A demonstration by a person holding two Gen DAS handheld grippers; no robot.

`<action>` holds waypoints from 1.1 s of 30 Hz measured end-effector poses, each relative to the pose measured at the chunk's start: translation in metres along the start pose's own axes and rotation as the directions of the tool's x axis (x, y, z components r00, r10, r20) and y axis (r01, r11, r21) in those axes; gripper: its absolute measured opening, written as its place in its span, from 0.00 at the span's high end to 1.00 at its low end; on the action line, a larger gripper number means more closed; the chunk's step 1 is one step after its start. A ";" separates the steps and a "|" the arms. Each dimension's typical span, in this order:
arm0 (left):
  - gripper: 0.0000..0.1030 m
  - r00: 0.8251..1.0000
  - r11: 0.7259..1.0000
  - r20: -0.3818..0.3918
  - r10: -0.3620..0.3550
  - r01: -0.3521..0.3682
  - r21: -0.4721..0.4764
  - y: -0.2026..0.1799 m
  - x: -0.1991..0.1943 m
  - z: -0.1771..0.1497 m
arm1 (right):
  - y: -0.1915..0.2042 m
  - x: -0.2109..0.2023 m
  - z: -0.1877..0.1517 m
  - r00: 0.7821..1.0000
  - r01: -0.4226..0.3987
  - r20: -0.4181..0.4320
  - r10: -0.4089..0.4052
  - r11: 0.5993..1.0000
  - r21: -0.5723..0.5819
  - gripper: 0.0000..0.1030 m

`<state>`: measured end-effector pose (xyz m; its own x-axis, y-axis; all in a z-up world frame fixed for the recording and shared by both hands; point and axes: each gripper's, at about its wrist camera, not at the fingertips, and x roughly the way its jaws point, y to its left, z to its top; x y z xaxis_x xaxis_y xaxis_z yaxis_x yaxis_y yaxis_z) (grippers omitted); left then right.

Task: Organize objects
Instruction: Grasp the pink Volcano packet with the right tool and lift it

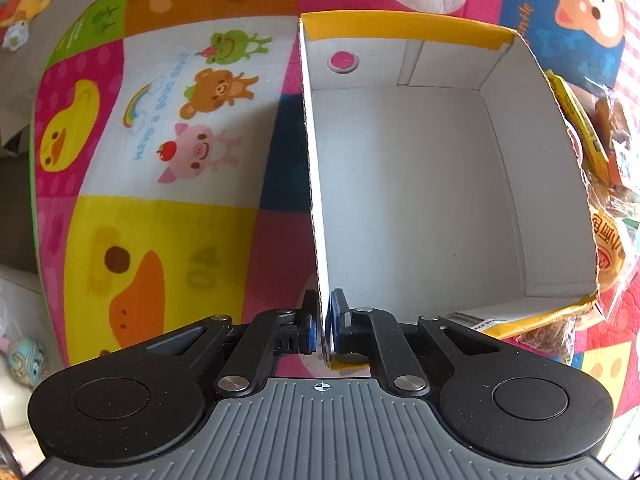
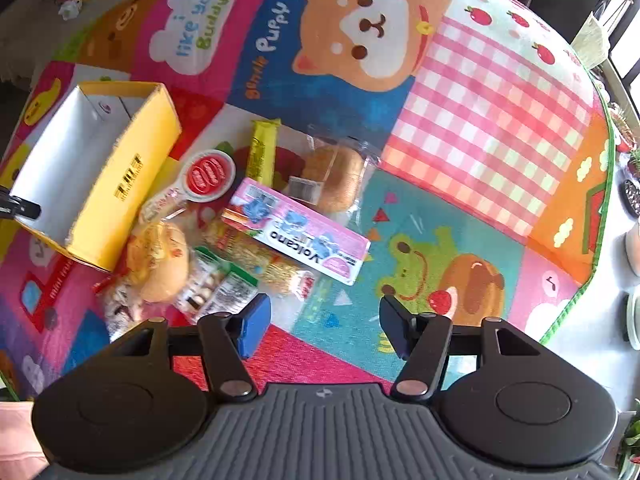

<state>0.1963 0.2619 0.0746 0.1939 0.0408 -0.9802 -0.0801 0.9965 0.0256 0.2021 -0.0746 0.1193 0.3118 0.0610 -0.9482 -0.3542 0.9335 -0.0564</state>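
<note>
A patchwork play mat (image 2: 480, 92) printed with cartoon animals — puppy, frog, ducks, a pig — covers the surface; pale floor shows past its green edge on the right of the right wrist view, and grey floor with small toys (image 1: 24, 4) lies beyond its far corner. On the mat stands an open cardboard box (image 1: 420, 184), yellow outside and white inside, nothing in it; in the left wrist view its long axis runs away from the camera. The left gripper (image 1: 323, 326) is clamped on the box's near left wall, one blue pad on each side of the cardboard edge. Just beside the box's yellow long side lies a heap of packaged snacks: a pink carton (image 2: 300, 232) lying flat and slanted, wrapped buns (image 2: 336, 180), a yellow stick pack (image 2: 262, 152) pointing away, a red-lidded cup (image 2: 208, 174), bagged sweets (image 2: 160, 256). The right gripper (image 2: 320, 326) hangs above the mat near the heap — jaws apart, nothing between them.
</note>
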 end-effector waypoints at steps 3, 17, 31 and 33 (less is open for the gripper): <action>0.91 1.000 1.000 0.001 0.014 -0.014 -0.018 -0.002 -0.001 0.000 | -0.044 0.026 0.023 0.996 -0.090 0.007 0.092 0.957 0.277 0.40; 0.91 1.000 0.999 -0.013 0.021 -0.021 -0.032 -0.005 -0.005 -0.003 | -0.022 0.088 -0.005 0.984 -0.061 -0.093 0.151 0.781 0.622 0.57; 0.91 1.000 1.000 -0.019 -0.013 0.014 0.022 -0.003 -0.001 0.002 | 0.046 -0.005 -0.086 0.992 -0.122 0.025 0.126 0.866 0.486 0.44; 0.91 1.000 1.000 -0.017 -0.020 0.020 0.022 -0.002 -0.002 0.001 | 0.040 -0.002 -0.076 0.992 -0.127 0.039 0.123 0.871 0.474 0.43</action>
<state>0.1972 0.2597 0.0770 0.1789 0.0197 -0.9837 -0.0549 0.9984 0.0100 0.1206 -0.0642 0.0955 0.3004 0.1893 -0.9349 0.0695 0.9732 0.2193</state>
